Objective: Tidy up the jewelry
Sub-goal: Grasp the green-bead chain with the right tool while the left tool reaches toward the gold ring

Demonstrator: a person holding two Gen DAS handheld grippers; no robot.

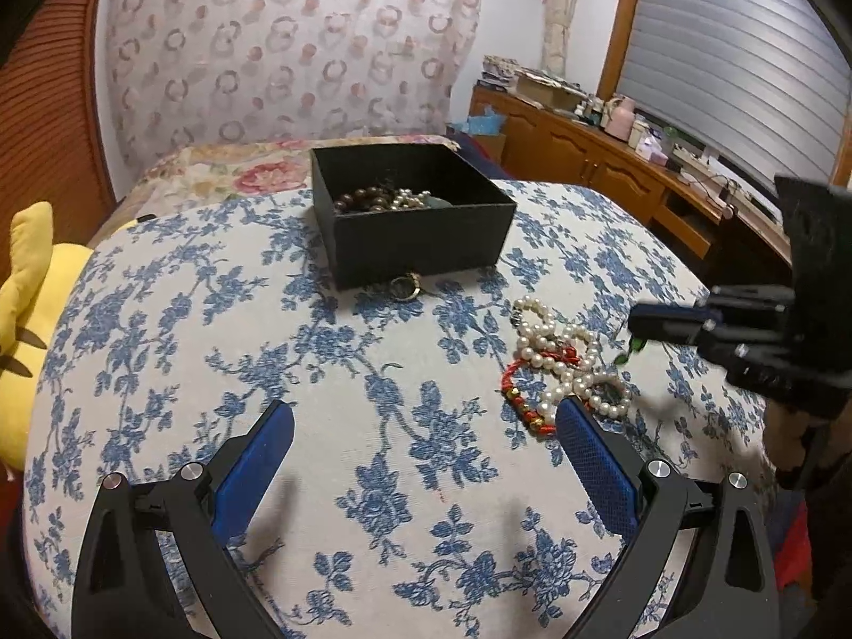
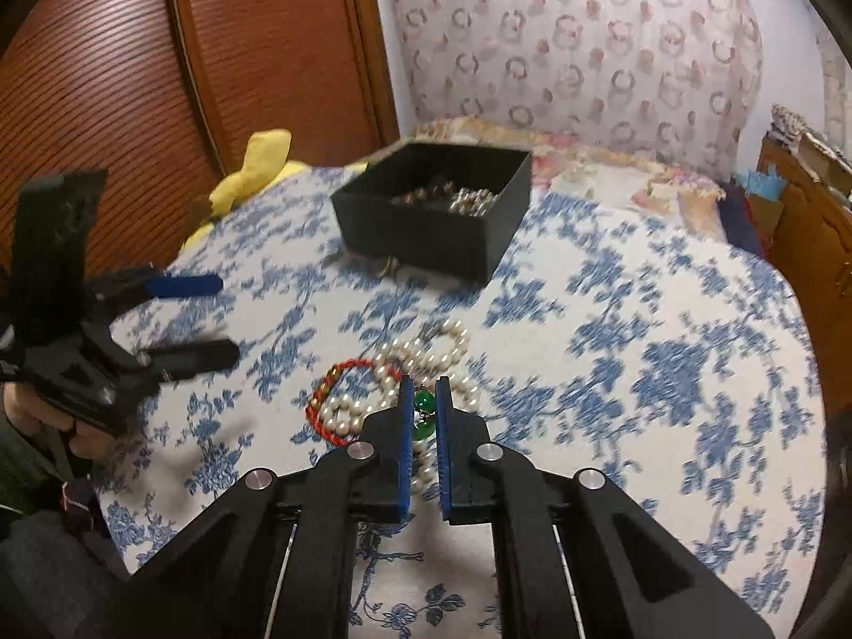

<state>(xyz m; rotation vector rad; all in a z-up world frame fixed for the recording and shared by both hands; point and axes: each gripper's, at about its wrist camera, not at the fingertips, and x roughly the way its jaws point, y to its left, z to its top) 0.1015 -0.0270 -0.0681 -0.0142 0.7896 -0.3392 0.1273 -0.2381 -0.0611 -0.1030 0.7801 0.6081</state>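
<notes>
A black open box point(image 1: 415, 218) holding dark beads and pearls stands at the back of the blue-flowered table; it also shows in the right wrist view point(image 2: 434, 223). A ring point(image 1: 404, 287) lies against its front wall. A pearl necklace point(image 1: 559, 357) and a red-and-gold bracelet point(image 1: 524, 399) lie in a heap at the right, also seen in the right wrist view as pearls point(image 2: 426, 351) and bracelet point(image 2: 325, 399). My left gripper point(image 1: 426, 426) is open and empty, left of the heap. My right gripper point(image 2: 424, 394) is shut on a green bead pendant point(image 2: 424, 402) just above the heap; it shows in the left wrist view point(image 1: 633, 325).
A yellow plush toy point(image 1: 26, 330) lies off the table's left edge. A floral bedspread point(image 1: 223, 170) lies behind the box. A wooden sideboard point(image 1: 612, 160) with clutter runs along the right under a shuttered window. A wooden shutter door point(image 2: 133, 80) stands at the left.
</notes>
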